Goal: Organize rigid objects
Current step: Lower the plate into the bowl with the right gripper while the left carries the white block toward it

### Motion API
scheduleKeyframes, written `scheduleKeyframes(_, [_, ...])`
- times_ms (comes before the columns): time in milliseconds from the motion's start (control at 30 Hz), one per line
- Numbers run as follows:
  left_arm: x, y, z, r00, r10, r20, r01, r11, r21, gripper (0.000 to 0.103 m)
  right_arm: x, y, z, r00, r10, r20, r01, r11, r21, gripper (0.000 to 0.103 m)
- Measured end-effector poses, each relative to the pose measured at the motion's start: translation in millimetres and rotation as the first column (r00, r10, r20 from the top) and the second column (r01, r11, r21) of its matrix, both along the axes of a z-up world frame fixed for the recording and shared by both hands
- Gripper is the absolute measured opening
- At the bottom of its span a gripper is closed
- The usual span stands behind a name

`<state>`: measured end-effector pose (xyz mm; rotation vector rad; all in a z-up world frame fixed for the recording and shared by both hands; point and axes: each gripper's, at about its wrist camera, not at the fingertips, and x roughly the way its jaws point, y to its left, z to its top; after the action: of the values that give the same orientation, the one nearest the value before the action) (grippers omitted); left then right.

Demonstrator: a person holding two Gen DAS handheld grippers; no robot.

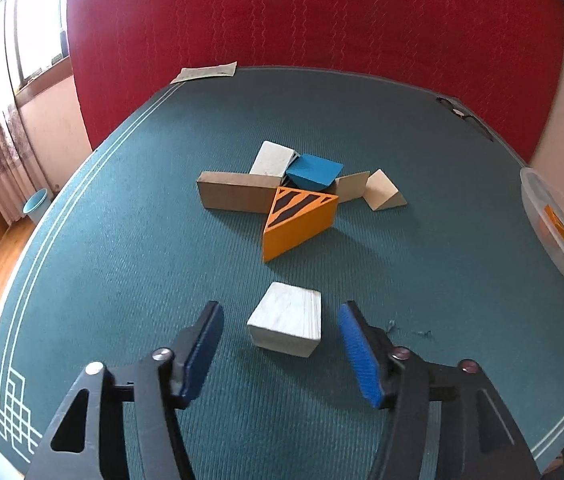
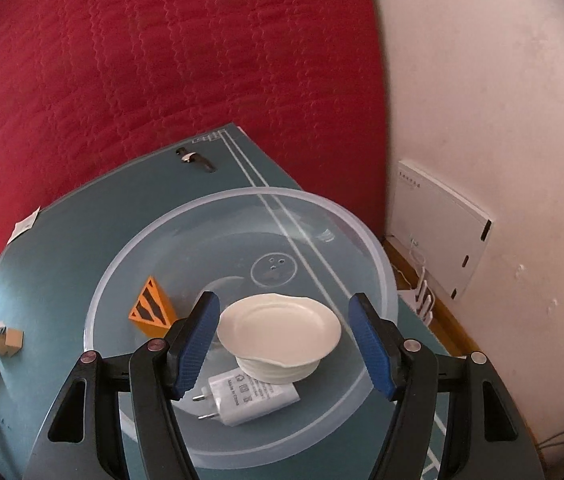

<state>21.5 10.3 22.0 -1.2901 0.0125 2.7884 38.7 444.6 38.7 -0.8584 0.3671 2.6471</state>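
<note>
Two grippers, both empty. Left gripper (image 1: 279,334) low over the bench (image 1: 121,240), fingers spread wide on either side of the white block (image 1: 286,320), not touching it: lined up for a grasp, it seems. Other blocks, with the orange striped wedge (image 1: 300,222), clustered beyond. Right gripper (image 2: 282,340) over the clear bowl (image 2: 378,280), fingers wide apart around nothing; white dish (image 2: 279,326), charger (image 2: 247,398) and another orange wedge (image 2: 151,312) inside, probably as the collecting place.

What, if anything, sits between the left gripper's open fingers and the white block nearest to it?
Nothing visible. The white block lies alone on the teal mat, just ahead of the open left gripper, roughly centred between its fingers. The block cluster with the orange wedge lies beyond it.
</note>
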Motion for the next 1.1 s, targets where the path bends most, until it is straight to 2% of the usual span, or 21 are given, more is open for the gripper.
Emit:
scheduleKeyframes(400, [-11.5, 0.5, -7.8, 1.0, 0.002, -0.002, -0.002, 0.999, -0.036, 0.065, 1.1, -11.3, -0.4, 1.0, 0.007, -0.012, -0.007, 1.0, 0.029, 0.068])
scheduleKeyframes(467, [-10.5, 2.1, -6.7, 1.0, -0.018, -0.01, 0.018, 0.999, -0.036, 0.052, 1.7, -12.9, -0.3, 1.0, 0.013, -0.012, -0.012, 0.999, 0.031, 0.068])
scheduleKeyframes(533, [-7.7, 5.5, -5.6, 0.999, -0.044, -0.015, 0.043, 0.998, -0.041, 0.031, 1.3, -13.6, 0.0, 1.0, 0.017, -0.011, -0.017, 0.999, 0.03, 0.068])
scheduleKeyframes(867, [1.6, 20.6, 4.2, 0.994, -0.105, -0.033, 0.103, 0.994, -0.044, 0.031, 2.4, -14.4, 1.8, 1.0, 0.001, -0.019, -0.001, 1.0, 0.028, 0.068])
scheduleKeyframes(1100, [-0.3, 62.1, 30.2, 0.974, -0.207, -0.089, 0.202, 0.978, -0.057, 0.031, 3.0, -8.8, 3.2, 0.999, -0.026, -0.028, 0.027, 0.999, 0.018, 0.068])
